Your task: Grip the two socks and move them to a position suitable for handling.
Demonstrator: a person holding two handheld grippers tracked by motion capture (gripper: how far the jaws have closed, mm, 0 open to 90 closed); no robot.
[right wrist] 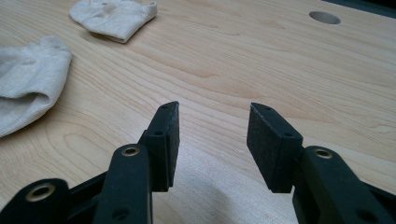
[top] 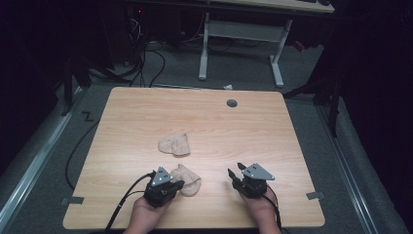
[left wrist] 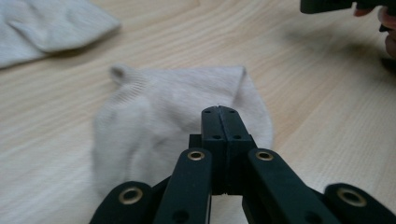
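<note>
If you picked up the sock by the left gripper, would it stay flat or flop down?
The near sock would probably flop: it looks like soft, wrinkled knit. It likely weighs little, being thin cloth. It shouldn't roll, since it lies slumped on the table.

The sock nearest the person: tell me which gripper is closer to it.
Left. The left gripper sits right at the near sock, jaws shut above the fabric. The right gripper rests open on bare table, well off to the sock's right.

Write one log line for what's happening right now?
left tool: shut, over near sock | right tool: open, empty | far sock: untouched
</note>
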